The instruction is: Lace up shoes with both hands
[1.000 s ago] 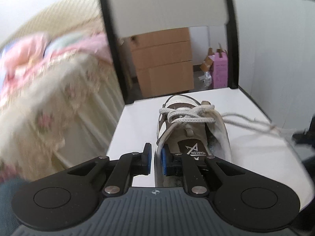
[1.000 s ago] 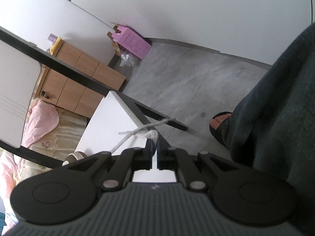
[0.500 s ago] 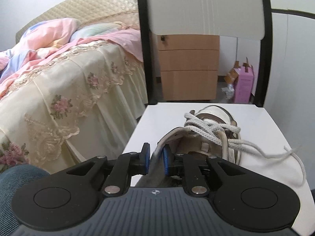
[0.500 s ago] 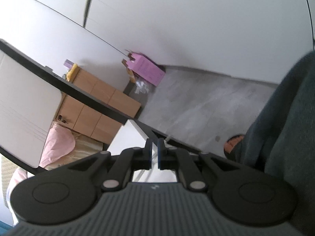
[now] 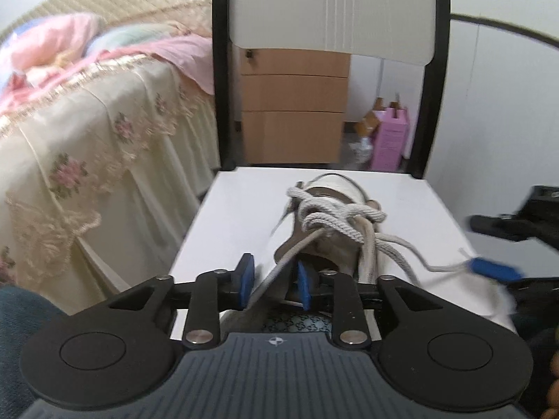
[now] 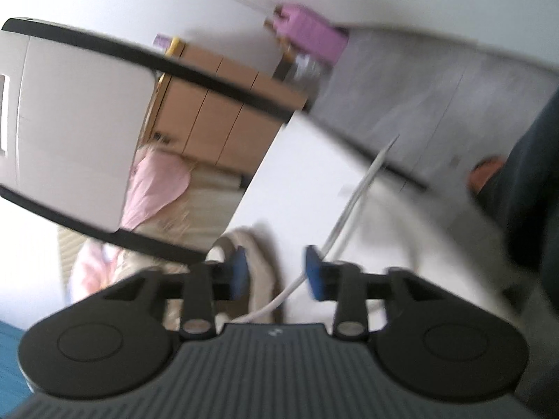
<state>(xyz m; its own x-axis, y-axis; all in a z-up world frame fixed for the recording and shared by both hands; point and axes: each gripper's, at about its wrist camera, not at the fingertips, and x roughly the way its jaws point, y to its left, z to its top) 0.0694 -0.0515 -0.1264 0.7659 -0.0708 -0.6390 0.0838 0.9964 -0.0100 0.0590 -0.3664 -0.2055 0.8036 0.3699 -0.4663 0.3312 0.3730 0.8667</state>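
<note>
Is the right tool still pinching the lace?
Apart. In the right wrist view the right tool has its jaws opening, and the lace runs through the gap with neither blue pad pressing it, though the picture is blurred.

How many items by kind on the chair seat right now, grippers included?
Shoe: 1
Loose lace ends: 2
Grippers, both jaws opening: 2, left gripper, right gripper
Total: 5

Floral bedspread [image 5: 87, 160] left; wooden drawers [image 5: 293, 104], pink box [image 5: 389, 139] behind chair [image 5: 328, 10].
</note>
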